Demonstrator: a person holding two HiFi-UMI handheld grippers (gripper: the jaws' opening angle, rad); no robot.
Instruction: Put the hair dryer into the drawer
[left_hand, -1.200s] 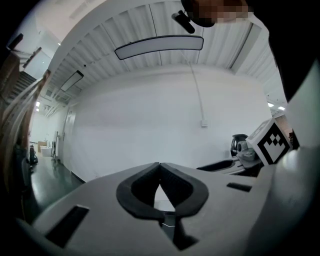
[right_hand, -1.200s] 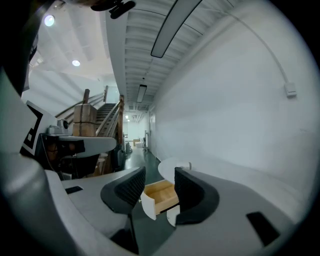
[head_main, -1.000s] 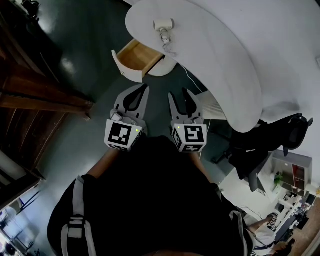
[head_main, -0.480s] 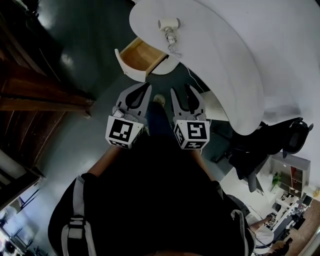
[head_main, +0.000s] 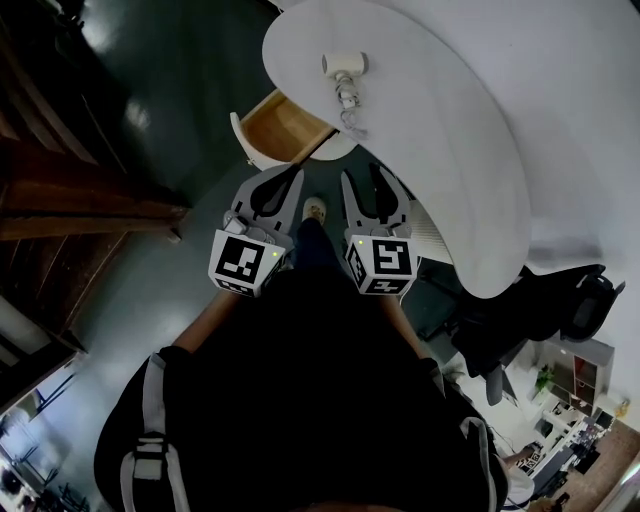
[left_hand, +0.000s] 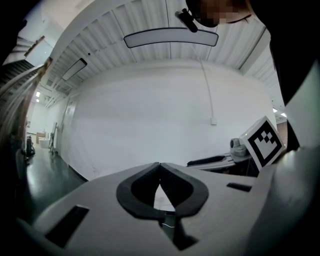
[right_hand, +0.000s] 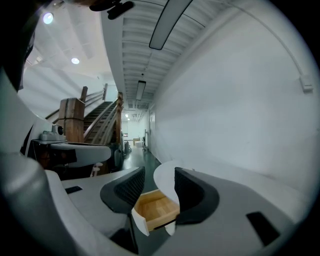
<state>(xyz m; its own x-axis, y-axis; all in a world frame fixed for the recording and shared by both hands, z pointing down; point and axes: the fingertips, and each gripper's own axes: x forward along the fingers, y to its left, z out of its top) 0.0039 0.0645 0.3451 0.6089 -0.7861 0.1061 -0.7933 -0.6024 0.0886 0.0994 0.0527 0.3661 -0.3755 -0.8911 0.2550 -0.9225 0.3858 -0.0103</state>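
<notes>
The left tool (head_main: 290, 178) (left_hand: 159, 167) is clenched; in the left gripper view its two dark pads meet at the tips and nothing is between them; only a small gap shows lower down behind the tips. The right tool (head_main: 362, 180) (right_hand: 159, 175) is released; its jaws stand apart and hold nothing; through the gap the right gripper view shows the open drawer of light wood with a curved white front (right_hand: 155, 207). Both tools are held side by side, near each other but not touching, and both point towards the table; each carries its cube with black and white square markers at the back, close to the person's dark sleeves.

Between the two tools, on the floor below, the tip of a light shoe (head_main: 315, 210) is seen. Just ahead of the left tool is the drawer (head_main: 280, 128); it is pulled out from under the edge of the large white rounded table (head_main: 450, 120) and looks empty inside. Further ahead of the right tool, on the table top, lies the white hair dryer (head_main: 343, 68); its thin pale cord (head_main: 350, 112) runs from it towards the table edge above the drawer; the hair dryer is well apart from both tools and not in the drawer.

To the left of the left tool is the dark shiny floor (head_main: 170, 100) and brown wooden boards (head_main: 70, 190); to the right of the right tool, past the table, stands a black office chair (head_main: 520, 310).
</notes>
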